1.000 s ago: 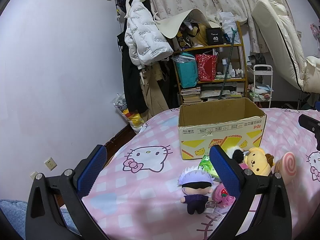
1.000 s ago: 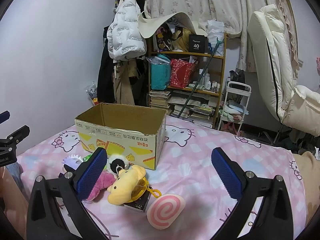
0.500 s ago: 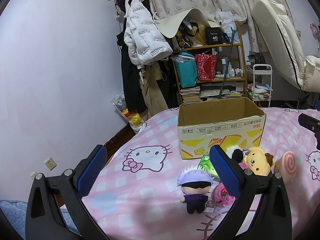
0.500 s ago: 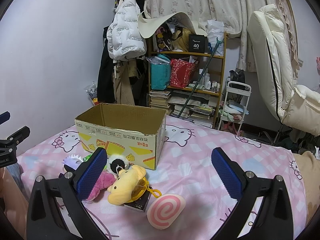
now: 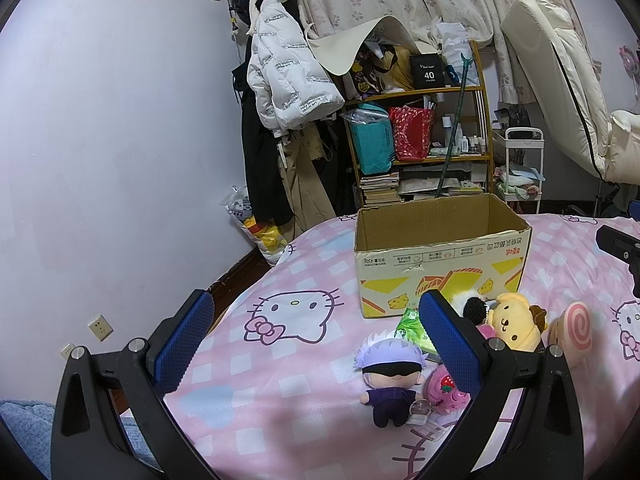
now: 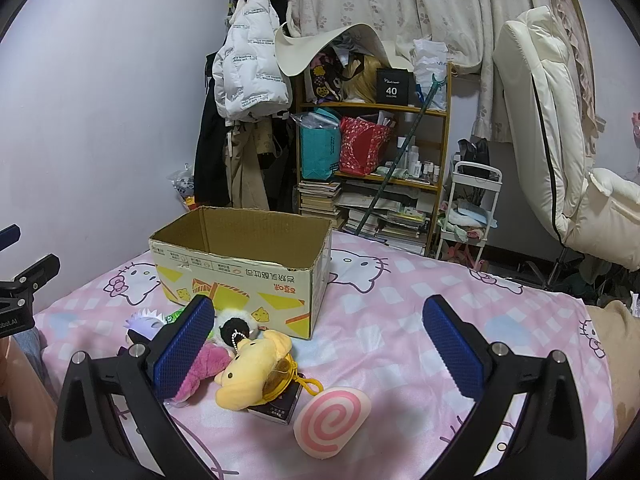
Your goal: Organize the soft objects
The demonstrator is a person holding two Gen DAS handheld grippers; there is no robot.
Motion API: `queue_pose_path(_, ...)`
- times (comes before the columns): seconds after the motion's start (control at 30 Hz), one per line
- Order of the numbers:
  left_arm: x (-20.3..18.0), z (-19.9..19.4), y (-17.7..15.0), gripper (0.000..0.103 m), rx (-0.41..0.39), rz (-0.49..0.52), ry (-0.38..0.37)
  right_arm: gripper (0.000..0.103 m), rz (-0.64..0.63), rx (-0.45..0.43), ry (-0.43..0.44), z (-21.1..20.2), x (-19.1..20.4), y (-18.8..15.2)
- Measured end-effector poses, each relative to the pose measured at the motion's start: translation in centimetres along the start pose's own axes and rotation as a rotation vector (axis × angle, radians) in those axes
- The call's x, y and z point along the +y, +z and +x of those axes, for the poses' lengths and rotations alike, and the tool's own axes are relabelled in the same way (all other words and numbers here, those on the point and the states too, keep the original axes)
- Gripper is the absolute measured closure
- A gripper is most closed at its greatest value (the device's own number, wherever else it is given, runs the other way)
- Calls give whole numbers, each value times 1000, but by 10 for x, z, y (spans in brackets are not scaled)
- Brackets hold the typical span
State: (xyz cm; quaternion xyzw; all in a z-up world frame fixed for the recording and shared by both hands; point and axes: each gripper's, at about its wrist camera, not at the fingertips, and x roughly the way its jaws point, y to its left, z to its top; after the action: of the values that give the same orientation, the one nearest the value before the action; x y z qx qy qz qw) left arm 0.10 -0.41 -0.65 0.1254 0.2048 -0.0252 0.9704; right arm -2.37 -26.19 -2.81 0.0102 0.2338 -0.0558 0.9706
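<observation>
Where left tongs spread, green packet half-hidden.

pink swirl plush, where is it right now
The pink swirl plush lies on the bed sheet, low centre in the right wrist view, just right of the yellow dog plush, before the cardboard box.

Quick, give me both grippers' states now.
Left gripper: open, holding nothing.
Right gripper: open, holding nothing.
</observation>
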Motion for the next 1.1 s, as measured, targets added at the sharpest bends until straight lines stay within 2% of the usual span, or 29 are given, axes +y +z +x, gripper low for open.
queue_pose_path(1.1,-2,0,-1,2,9,5,-4,0,2,3,0,0,-1,0)
